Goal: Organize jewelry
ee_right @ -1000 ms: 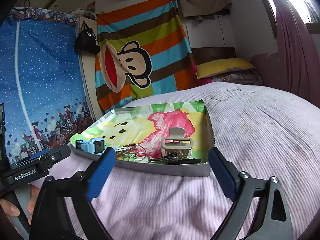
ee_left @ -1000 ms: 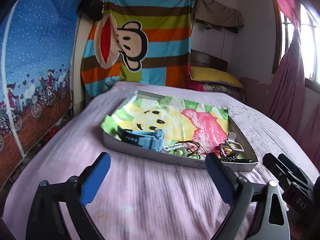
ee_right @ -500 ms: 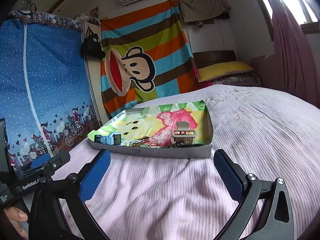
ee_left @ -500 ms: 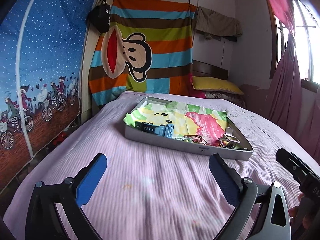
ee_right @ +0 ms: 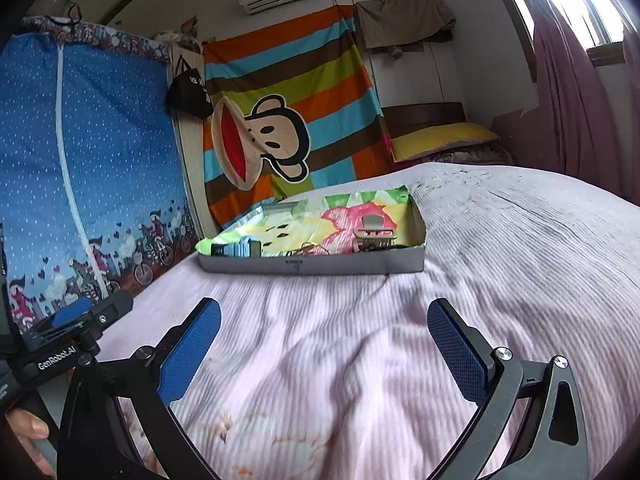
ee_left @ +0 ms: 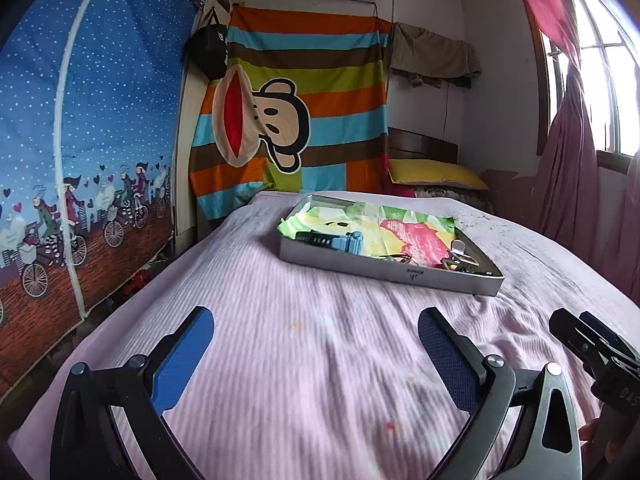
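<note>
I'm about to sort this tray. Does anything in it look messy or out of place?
Slightly: the cloth lining spills over the tray rim at its far left corner. The blue watch and hair clip lie loose.

My right claw (ee_right: 324,344) hangs over the pink bedspread (ee_right: 500,248), its blue pads (ee_right: 458,350) spread wide with nothing between them. Farther off on the bed sits a shallow grey tray (ee_right: 312,266) lined with a bright cartoon cloth (ee_right: 344,216). In it I see a blue watch (ee_right: 240,248) at the left, a beige hair clip (ee_right: 374,232) at the right, and between them what may be thin wire bangles (ee_right: 310,249), too small to be sure. The left claw (ee_right: 70,316) shows at the near left edge, a hand (ee_right: 30,434) below it.
</note>
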{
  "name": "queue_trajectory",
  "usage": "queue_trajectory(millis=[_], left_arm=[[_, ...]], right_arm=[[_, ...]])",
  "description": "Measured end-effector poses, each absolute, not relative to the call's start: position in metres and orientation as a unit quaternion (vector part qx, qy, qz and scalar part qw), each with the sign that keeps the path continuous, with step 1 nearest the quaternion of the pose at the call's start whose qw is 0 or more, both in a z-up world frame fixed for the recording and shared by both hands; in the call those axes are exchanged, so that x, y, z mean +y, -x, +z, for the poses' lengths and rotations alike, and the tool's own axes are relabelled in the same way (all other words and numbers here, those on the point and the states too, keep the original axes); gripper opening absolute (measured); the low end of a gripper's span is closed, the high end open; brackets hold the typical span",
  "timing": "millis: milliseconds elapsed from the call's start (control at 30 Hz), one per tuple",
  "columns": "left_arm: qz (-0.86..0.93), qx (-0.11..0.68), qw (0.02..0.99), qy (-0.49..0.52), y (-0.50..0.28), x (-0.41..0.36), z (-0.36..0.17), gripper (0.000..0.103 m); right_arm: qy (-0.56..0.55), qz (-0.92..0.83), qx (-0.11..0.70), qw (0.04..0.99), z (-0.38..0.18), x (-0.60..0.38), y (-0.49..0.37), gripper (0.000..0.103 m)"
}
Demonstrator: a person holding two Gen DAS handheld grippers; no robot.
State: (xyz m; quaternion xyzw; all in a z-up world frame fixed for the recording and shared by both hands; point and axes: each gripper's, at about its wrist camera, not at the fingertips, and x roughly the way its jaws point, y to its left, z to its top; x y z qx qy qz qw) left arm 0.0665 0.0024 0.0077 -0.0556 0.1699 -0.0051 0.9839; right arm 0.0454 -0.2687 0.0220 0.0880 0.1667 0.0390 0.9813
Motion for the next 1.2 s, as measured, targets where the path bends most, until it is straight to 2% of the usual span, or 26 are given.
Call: queue_trajectory(millis=[500,1200], left_arm=[[0.017,0.166,0.985,0.045,-0.05,0.005,-0.014,0.103],[0.019,0.167,0.985,0.049,-0.049,0.006,-0.018,0.103]], right_arm=[[-0.064,0.029,0.175,0.982,0.006,-0.259,-0.042,0.101],[-0.06,0.025,0.178,0.982,0.008,-0.258,-0.04,0.101]])
